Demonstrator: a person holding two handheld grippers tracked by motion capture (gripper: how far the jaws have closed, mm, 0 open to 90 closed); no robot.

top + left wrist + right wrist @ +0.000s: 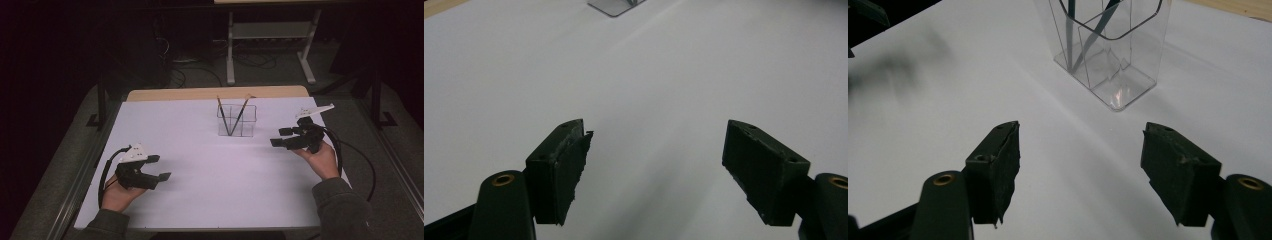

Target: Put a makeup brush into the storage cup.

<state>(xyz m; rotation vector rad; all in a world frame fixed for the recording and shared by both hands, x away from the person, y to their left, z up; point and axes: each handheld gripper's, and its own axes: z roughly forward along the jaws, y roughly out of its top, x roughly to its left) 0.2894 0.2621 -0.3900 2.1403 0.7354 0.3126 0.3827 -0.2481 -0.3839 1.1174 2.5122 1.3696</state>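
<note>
Clear acrylic pen holder (237, 120) stands upright on the white worktop (200, 200), far of centre and slightly right, its far side close to the strip of bare wood (215, 93) along the far edge. The holder is split into compartments by clear dividers. Two pencils (231, 116) stand in it, leaning opposite ways so that they cross low down and spread into a V at the top: one tip points up and left, the other up and right. Their long axes run steeply up, tilted off vertical. Which compartments they sit in cannot be told.

Right claw (281, 137) is held just right of the holder, near but apart from it, jaws pointing left toward it. In the right gripper view the claw (1080, 165) is released, jaws standing wide with only bare worktop between them; the holder (1113, 60) lies ahead, a little right of the jaw line. Nothing stands between claw and holder.

Left claw (159, 167) is at near left, well apart from the holder, pointing right. In the left gripper view it (656, 165) is also released, jaws wide over bare white surface, nothing between them.

Open worktop lies all round the holder on its left, right and near sides. Beyond the far edge, a pale metal frame (272, 40) stands on the floor.
</note>
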